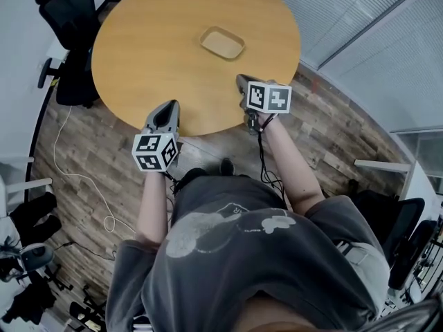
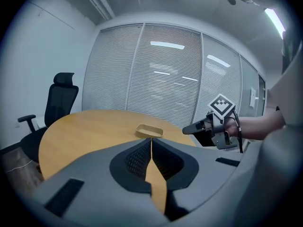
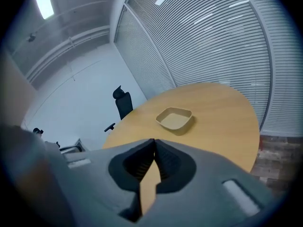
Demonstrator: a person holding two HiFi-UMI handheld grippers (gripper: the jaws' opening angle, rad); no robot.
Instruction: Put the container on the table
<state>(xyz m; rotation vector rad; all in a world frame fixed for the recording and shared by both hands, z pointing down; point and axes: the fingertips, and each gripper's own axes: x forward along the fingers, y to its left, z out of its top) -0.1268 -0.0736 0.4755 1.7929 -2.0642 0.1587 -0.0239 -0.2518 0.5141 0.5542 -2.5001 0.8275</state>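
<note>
The container (image 1: 222, 43), a shallow tan tray with rounded corners, sits upright on the round wooden desk (image 1: 152, 40), towards the far side of the top and apart from both grippers; nothing can be made out inside it. In the head view, the left gripper (image 1: 167, 113) is at the near edge of the desk, pointing towards the desk, with its marker cube (image 1: 156, 151) facing up. The right gripper (image 1: 243, 85) is beside it to the right, also at the near edge, and closer to the container. Left gripper view: jaws clenched, tips meeting, nothing grasped; the container (image 2: 149, 130) appears just above the tips, further off on the desk (image 2: 85, 131), and the right gripper (image 2: 185, 130) is in view at the right, its tip aimed towards the container. Right gripper view: jaws of the right gripper (image 3: 154, 145) clenched, tips meeting, nothing grasped; the container (image 3: 174, 118) lies ahead and slightly right on the desk (image 3: 222, 112). A black office chair (image 1: 69, 19) stands at the left of the desk, on the wood-plank floor (image 1: 325, 137). A pale cable (image 1: 83, 178) runs across the floor on the left. Slatted blinds (image 2: 161, 79) cover the glass wall behind the desk
</note>
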